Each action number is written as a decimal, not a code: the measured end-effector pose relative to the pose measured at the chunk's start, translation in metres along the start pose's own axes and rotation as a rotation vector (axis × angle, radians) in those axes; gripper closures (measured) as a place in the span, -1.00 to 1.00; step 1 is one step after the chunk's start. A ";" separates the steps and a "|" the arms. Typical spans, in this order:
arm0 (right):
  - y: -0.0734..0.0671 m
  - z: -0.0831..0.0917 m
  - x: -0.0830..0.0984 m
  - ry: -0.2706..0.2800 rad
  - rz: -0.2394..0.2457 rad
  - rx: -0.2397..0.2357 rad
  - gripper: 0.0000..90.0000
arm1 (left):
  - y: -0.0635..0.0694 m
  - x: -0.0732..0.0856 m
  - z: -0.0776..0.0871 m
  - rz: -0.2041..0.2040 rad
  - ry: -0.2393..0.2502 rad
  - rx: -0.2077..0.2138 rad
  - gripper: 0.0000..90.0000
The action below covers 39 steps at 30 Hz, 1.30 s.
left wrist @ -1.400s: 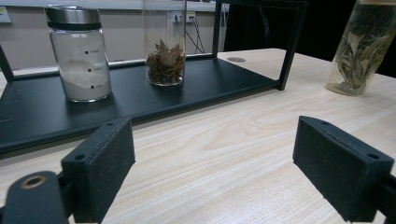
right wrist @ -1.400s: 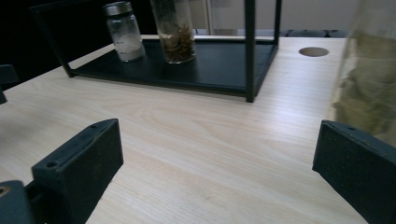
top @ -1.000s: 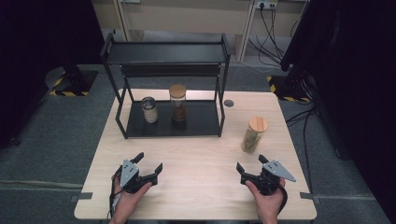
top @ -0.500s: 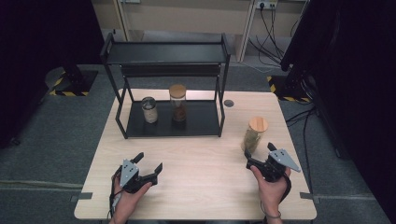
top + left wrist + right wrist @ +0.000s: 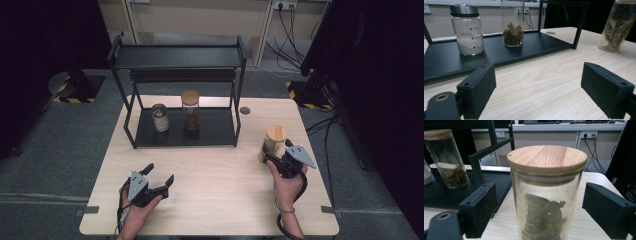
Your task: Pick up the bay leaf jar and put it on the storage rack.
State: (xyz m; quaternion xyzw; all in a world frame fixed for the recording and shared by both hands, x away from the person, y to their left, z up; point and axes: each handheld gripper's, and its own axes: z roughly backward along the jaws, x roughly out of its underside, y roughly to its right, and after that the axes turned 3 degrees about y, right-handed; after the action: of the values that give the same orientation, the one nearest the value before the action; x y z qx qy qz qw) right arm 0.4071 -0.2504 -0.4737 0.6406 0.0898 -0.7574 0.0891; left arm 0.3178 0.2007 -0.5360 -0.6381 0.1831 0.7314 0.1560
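Moved forward since a second ago: right gripper [image 5: 272, 156], now spread wide around the clear glass jar with round wooden lid and dried leaves [image 5: 547, 192], not yet touching. Best closed squarely on the glass below the lid. Left gripper [image 5: 159, 178] open, empty, resting near. Beyond, black metal shelf rack [image 5: 215, 131] holding two jars.
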 end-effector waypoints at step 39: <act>-0.014 0.013 -0.016 0.030 0.023 -0.081 -0.44 | 0.000 0.000 0.000 -0.002 -0.001 -0.003 -0.72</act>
State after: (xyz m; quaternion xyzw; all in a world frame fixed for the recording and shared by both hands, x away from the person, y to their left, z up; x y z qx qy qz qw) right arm 0.3935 -0.2398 -0.4559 0.6487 0.1145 -0.7423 0.1223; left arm 0.3179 0.2003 -0.5360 -0.6381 0.1814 0.7319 0.1559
